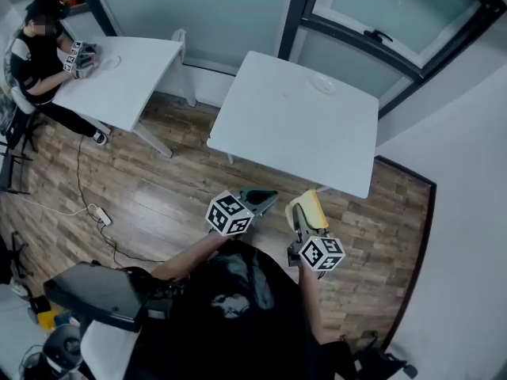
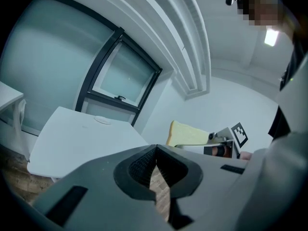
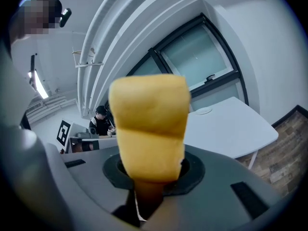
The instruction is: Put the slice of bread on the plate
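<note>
1. A white table (image 1: 293,125) is standing ahead of the person on a wood floor (image 1: 174,196), with a small plate (image 1: 325,83) sitting on it close to the far edge, under the window (image 1: 396,22)
2. A second table (image 1: 127,74) is standing well apart at the left with a seated person (image 1: 36,50) working at it; a power strip (image 1: 101,216) and its cable are lying on the floor on that side
3. The right gripper (image 3: 151,174) is clamping the lower end of the slice of bread (image 3: 149,124); the slice is sticking out past the jaws and, in the right gripper view, covering the left part of the table behind it
4. The left gripper (image 2: 156,150) is carrying nothing, its jaws pressing together at the tips, floor showing through the slit below them
5. Both grippers are hanging side by side over the floor, just short of the table's near edge; the bread is sitting near the left gripper's tips, not touching them
6. A wide stretch of white tabletop is lying between the near edge and the plate; the table's right side is running close along the wall
</note>
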Tool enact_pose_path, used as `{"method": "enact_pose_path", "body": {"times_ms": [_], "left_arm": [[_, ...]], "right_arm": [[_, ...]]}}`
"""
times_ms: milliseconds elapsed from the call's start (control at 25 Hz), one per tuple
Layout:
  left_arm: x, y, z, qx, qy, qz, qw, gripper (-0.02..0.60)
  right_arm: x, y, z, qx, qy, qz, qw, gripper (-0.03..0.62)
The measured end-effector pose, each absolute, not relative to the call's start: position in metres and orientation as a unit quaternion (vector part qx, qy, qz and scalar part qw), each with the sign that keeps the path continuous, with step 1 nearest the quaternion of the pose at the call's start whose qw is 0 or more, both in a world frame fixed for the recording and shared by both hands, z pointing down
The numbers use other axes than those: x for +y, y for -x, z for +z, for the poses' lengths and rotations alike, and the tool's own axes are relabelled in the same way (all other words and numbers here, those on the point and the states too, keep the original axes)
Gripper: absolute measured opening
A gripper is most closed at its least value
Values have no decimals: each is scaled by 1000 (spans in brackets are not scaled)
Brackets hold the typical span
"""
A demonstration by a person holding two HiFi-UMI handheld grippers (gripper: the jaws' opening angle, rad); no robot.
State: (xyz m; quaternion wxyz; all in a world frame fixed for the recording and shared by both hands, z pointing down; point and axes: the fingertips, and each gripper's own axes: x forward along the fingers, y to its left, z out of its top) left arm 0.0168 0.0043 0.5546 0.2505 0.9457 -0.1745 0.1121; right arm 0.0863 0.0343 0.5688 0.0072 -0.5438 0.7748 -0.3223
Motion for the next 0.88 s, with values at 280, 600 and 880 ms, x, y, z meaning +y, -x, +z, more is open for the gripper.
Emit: {"method": "enact_pose_path", "body": {"times_ms": [280,600,880], "left_arm": [[-63,-27,561,-142,-948,129,255,5],[-114,-56,584,-156,-939,136,273,5],[-198,-108,582,-183,-936,140,267,5]], "right_arm": [[-19,-87,570,750,570,-336,12,95],[-84,-121,596,749,558,-357,7,95],[-174,-163,584,785,519,-337,-9,95]]}}
